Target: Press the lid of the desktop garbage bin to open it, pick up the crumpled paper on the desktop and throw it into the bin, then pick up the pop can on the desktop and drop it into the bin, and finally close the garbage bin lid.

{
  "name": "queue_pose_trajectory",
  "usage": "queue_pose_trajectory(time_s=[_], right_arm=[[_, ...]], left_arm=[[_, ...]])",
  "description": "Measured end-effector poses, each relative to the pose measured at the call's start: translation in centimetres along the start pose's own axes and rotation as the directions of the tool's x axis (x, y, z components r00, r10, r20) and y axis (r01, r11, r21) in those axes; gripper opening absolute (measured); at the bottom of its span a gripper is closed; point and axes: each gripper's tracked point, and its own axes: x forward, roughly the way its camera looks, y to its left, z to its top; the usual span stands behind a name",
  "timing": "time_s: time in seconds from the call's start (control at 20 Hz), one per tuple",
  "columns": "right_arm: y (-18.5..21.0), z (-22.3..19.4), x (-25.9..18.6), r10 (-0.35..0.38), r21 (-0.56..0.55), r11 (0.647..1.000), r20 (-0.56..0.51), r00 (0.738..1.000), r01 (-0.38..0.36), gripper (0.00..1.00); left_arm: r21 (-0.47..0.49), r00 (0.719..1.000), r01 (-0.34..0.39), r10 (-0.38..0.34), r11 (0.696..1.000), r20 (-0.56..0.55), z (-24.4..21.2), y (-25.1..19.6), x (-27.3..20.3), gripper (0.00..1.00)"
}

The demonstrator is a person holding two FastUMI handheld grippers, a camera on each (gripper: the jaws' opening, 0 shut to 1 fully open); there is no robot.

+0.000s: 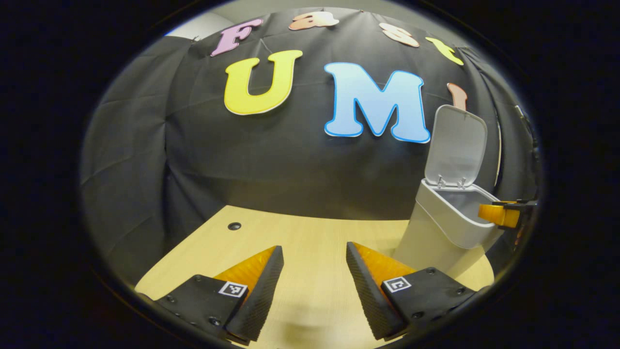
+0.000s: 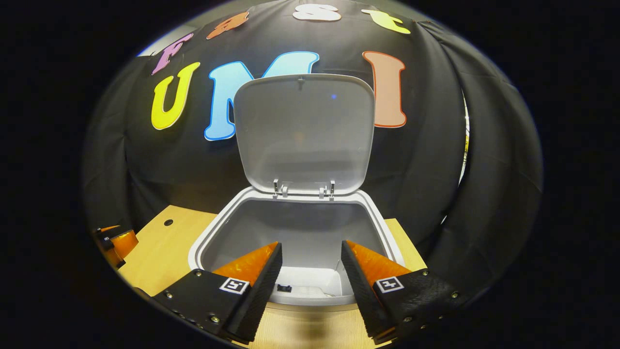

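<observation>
Pale wood makes up the counter, the broadest thing here, with a small dark round hole near its far left edge in the left gripper view. On it stands the white garbage bin, at the right of the left gripper view and straight ahead in the right gripper view, where its rim frames an open mouth. The lid stands upright on its two hinges at the back, so the pressing step looks done. The inside wall of the bin is bare as far as can be seen; its floor is hidden, so I cannot tell whether the paper or the can lies within. The right tongs hang just over the near rim, spread apart and holding nothing; seen from the left gripper view they reach over the bin's far side. The left tongs hover above bare counter, well apart from the bin, likewise spread and empty. Neither crumpled paper nor pop can is where I can point to it. My judgement: a drop into the bin may be just over, and the next move calls for either fetching whatever remains on the counter or pushing the lid down.
</observation>
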Motion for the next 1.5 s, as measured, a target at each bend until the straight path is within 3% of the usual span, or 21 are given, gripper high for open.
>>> queue_pose_trajectory(time_s=[0.05, 0.15, 0.2, 0.25, 0.35, 0.4, 0.9, 0.95, 1.25, 1.4, 1.45, 1.5], right_arm=[[0.0, -0.1, 0.0, 0.000, 0.000, 1.000, 0.000, 1.000, 0.000, 0.80], [0.0, -0.1, 0.0, 0.000, 0.000, 1.000, 0.001, 1.000, 0.000, 0.80], [0.0, -0.1, 0.1, 0.000, 0.000, 1.000, 0.001, 1.000, 0.000, 0.80], [0.1, -0.1, 0.0, 0.003, 0.001, 1.000, 0.001, 1.000, -0.003, 0.80], [0.3, 0.0, -0.1, 0.012, 0.002, 1.000, 0.002, 1.000, -0.012, 0.81], [0.4, 0.0, -0.1, 0.014, 0.003, 1.000, 0.001, 1.000, -0.014, 0.81], [0.3, 0.9, -1.0, 0.024, 0.045, 0.999, 0.024, 0.999, -0.025, 0.81], [0.2, 1.0, -1.1, 0.022, 0.049, 0.998, 0.029, 0.999, -0.024, 0.81], [0.0, 2.5, -1.4, 0.022, 0.050, 0.998, 0.060, 0.998, -0.025, 0.81], [-0.1, 4.0, -1.8, 0.023, 0.048, 0.998, 0.092, 0.996, -0.027, 0.81], [0.0, 4.4, -1.8, 0.023, 0.046, 0.999, 0.103, 0.994, -0.028, 0.81], [-0.1, 5.0, -1.9, 0.024, 0.045, 0.999, 0.116, 0.993, -0.029, 0.81]], left_arm=[[0.000, 1.000, 0.000, 0.000, 1.000, -0.001, 0.0, 0.0, 0.0, 0.94], [0.001, 1.000, 0.000, 0.000, 1.000, -0.001, 0.0, 0.0, -0.1, 0.94], [0.002, 1.000, 0.001, -0.001, 1.000, -0.001, -0.1, 0.0, 0.0, 0.87], [0.002, 1.000, 0.001, -0.001, 1.000, -0.002, 0.0, -0.1, 0.1, 0.86], [0.001, 1.000, 0.001, -0.001, 1.000, -0.001, -0.1, -0.1, 0.0, 0.87], [0.001, 1.000, 0.001, -0.001, 1.000, -0.002, -0.1, -0.1, 0.0, 0.94], [-0.001, 1.000, -0.008, 0.008, 1.000, 0.002, 0.0, 0.6, -0.1, 0.94], [-0.001, 1.000, -0.008, 0.008, 1.000, 0.001, -0.1, 0.6, -0.1, 0.87], [0.009, 1.000, -0.002, 0.002, 1.000, 0.003, 0.1, 0.5, -0.1, 0.86], [0.011, 1.000, 0.001, -0.001, 1.000, 0.001, 0.1, 0.4, -0.1, 0.87], [0.011, 1.000, 0.001, -0.001, 1.000, 0.001, 0.1, 0.4, -0.2, 0.94], [0.012, 1.000, 0.000, 0.000, 1.000, 0.001, 0.1, 0.4, -0.1, 0.94]])
